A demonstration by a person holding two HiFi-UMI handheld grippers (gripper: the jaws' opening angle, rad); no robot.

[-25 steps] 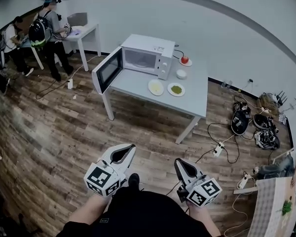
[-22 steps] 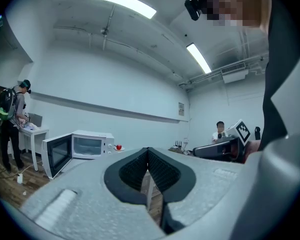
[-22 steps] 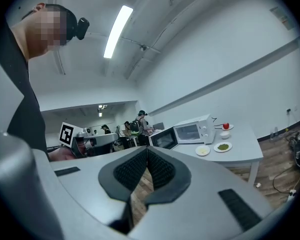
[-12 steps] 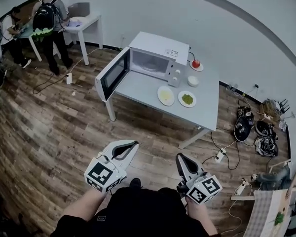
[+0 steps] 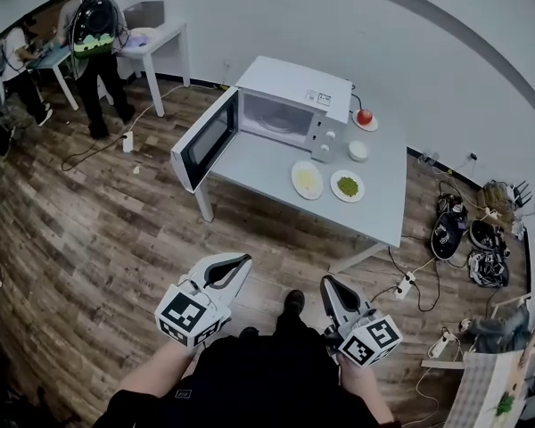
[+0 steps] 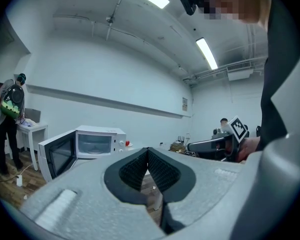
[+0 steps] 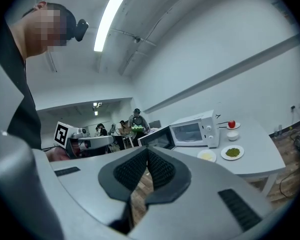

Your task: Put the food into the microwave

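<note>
White microwave (image 5: 296, 86) opens toward the person, door (image 5: 205, 139) swung left; left gripper (image 5: 243, 259) and right gripper (image 5: 326, 282) fingers clenched, empty.

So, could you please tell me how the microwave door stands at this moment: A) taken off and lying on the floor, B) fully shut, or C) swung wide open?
C: in the head view the microwave has its door swung out past the edge of the table, which leaves the cavity exposed.
</note>
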